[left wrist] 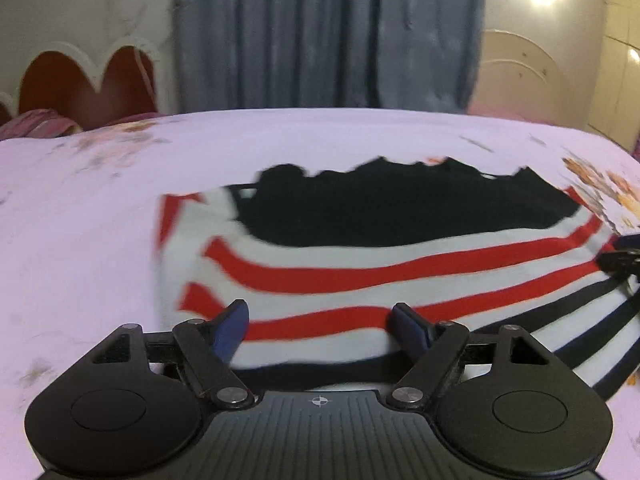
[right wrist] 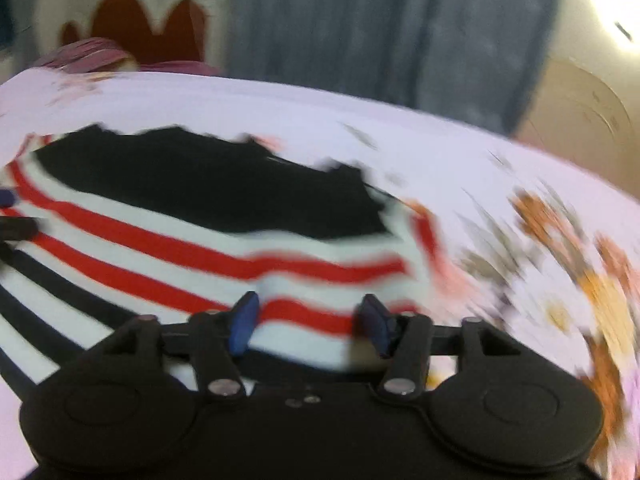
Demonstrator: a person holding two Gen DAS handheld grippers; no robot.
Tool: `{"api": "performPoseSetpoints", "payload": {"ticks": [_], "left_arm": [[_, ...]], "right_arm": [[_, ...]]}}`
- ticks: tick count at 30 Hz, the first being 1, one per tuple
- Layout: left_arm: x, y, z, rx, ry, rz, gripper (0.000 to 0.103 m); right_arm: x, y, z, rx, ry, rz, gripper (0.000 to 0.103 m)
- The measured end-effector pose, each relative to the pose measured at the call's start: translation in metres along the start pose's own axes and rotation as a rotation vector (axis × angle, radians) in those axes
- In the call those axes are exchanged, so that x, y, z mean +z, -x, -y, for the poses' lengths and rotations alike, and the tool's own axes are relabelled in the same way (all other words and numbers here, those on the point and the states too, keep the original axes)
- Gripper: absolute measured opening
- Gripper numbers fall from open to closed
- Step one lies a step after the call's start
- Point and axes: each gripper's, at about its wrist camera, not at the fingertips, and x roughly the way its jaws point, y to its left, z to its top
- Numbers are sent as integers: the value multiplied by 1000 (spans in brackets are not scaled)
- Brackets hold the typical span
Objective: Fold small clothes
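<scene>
- Left gripper (left wrist: 318,326): angled downward over the near edge of the striped garment (left wrist: 380,276); its blue-padded fingers (left wrist: 230,332) stand wide apart, nothing pinched between them, cloth showing in the gap below
- Right gripper (right wrist: 310,326): likewise tilted downward at the near edge of the striped garment (right wrist: 200,256), toward its right end; fingers (right wrist: 244,326) parted, no fabric clamped, striped cloth visible in the gap
- The right wrist view is heavily smeared; whether either set of pads brushes the cloth cannot be told
- Each tool's tip shows at the margin of the other's view: dark parts at the right end of the garment in the left wrist view, at the left end in the right wrist view
- Striped garment: lies flat on the bedsheet (left wrist: 80,240), white with red stripes across its middle and black stripes along its near portion; the left end shows a turned-up edge
- Black garment (left wrist: 400,208): lies on the far part of the striped garment, its far edge ragged in outline against the sheet
- Bedsheet: pale lilac with orange floral print, densest to the right of the striped garment
- Beyond the striped garment: blue-grey curtain (left wrist: 320,32), a scalloped headboard (left wrist: 88,76) to the left of it
- No containers in view
</scene>
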Motion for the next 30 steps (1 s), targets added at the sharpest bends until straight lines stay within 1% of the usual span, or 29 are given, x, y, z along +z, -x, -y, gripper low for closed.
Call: {"api": "performPoseSetpoints", "payload": {"ticks": [1, 2, 3, 4, 6, 7, 8, 10, 12, 15, 17, 18, 19, 20, 22, 23, 24, 25, 26, 27, 28, 29, 30], "left_arm": [[1, 4, 4, 20, -4, -5, 78], [3, 7, 9, 29, -8, -2, 78], [4, 13, 18, 11, -12, 17, 78], [3, 18, 27, -15, -15, 32, 78], [-2, 25, 49, -62, -32, 43, 78], [-6, 27, 59, -80, -47, 43, 78], [-10, 28, 68, -91, -60, 39, 78], [-20, 28, 80, -86, -76, 14, 78], [-27, 29, 86, -73, -93, -6, 78], [-34, 39, 77, -26, -126, -4, 78], [-38, 43, 54, 36, -87, -5, 78], [-41, 46, 42, 53, -57, -14, 78], [-46, 47, 28, 57, -27, -26, 78], [-49, 48, 19, 45, -11, -27, 78], [-48, 53, 17, 64, -15, -25, 78], [-47, 55, 19, 78, -20, -18, 78], [-46, 57, 21, 82, -17, -5, 78], [-46, 54, 22, 76, -12, -13, 78], [-48, 48, 22, 83, -15, -38, 78], [-51, 44, 22, 84, -24, -45, 78], [-51, 43, 22, 85, -26, -43, 78], [-50, 44, 22, 84, -23, -47, 78], [-48, 46, 22, 84, -24, -48, 78]], "right_arm": [[0, 3, 1, -5, -8, 1, 51], [0, 11, -4, -9, -24, 13, 45], [3, 19, -10, 8, -44, 35, 42], [4, 29, -20, 52, -60, 69, 42], [2, 36, -45, 106, -50, 89, 42], [-2, 38, -62, 141, -21, 82, 43], [-6, 38, -76, 156, 4, 78, 43], [-16, 40, -94, 172, 19, 60, 44], [-28, 35, -99, 142, 30, 12, 43], [-42, 45, -88, 95, 57, -9, 41], [-51, 52, -63, 23, 29, -21, 41], [-56, 53, -45, -25, -9, -39, 41], [-61, 53, -26, -50, -49, -55, 41], [-65, 54, -12, -48, -81, -66, 41], [-67, 56, 3, -12, -104, -73, 39], [-64, 62, 4, -19, -107, -56, 32], [-59, 68, 2, -27, -109, -23, 32], [-57, 73, 0, -20, -119, 14, 33], [-57, 74, -2, -10, -135, 29, 30], [-58, 68, -3, -13, -138, -1, 28], [-61, 55, -4, -28, -129, -64, 26], [-64, 43, -1, -28, -117, -96, 27], [-64, 43, 0, -28, -108, -81, 27]]}}
